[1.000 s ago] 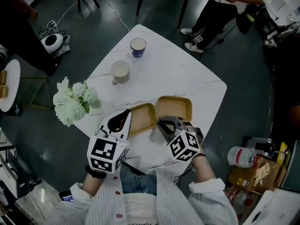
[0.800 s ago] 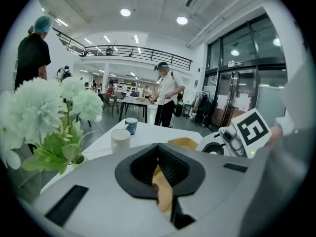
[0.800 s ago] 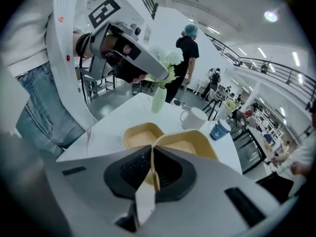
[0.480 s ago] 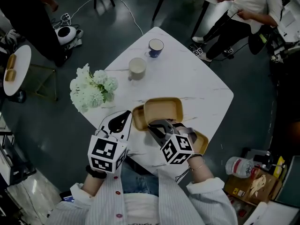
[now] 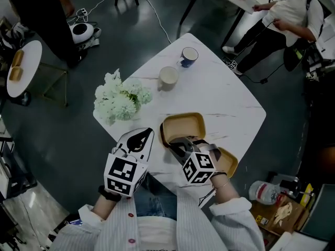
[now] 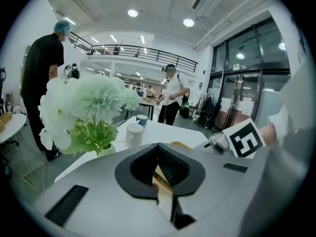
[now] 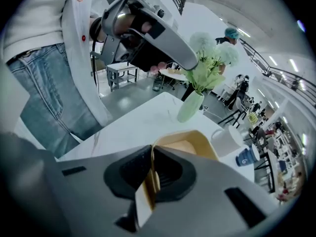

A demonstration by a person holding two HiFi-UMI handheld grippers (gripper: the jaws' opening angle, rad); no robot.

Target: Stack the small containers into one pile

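Note:
Two tan containers are in my grippers at the near corner of the white table [image 5: 230, 98]. The upper container [image 5: 183, 127] sits nested over the lower one, of which only a dark left edge [image 5: 162, 135] shows. My right gripper [image 5: 175, 143] is shut on the upper container's near rim [image 7: 187, 144], its wall pinched between the jaws [image 7: 150, 174]. My left gripper [image 5: 144, 137] is shut on a thin tan wall [image 6: 163, 179], the lower container's rim. A third tan container [image 5: 229, 162] lies on the table to the right of my right hand.
A vase of white flowers [image 5: 121, 99] stands at the table's left corner, close to my left gripper. A white mug [image 5: 168, 77] and a blue cup [image 5: 189, 56] stand at the far side. A person sits beyond the table's far right [image 5: 282, 25].
My right gripper has carried its container leftward and set it over the one in my left gripper. The third container has come into view on the right. The head view has shifted.

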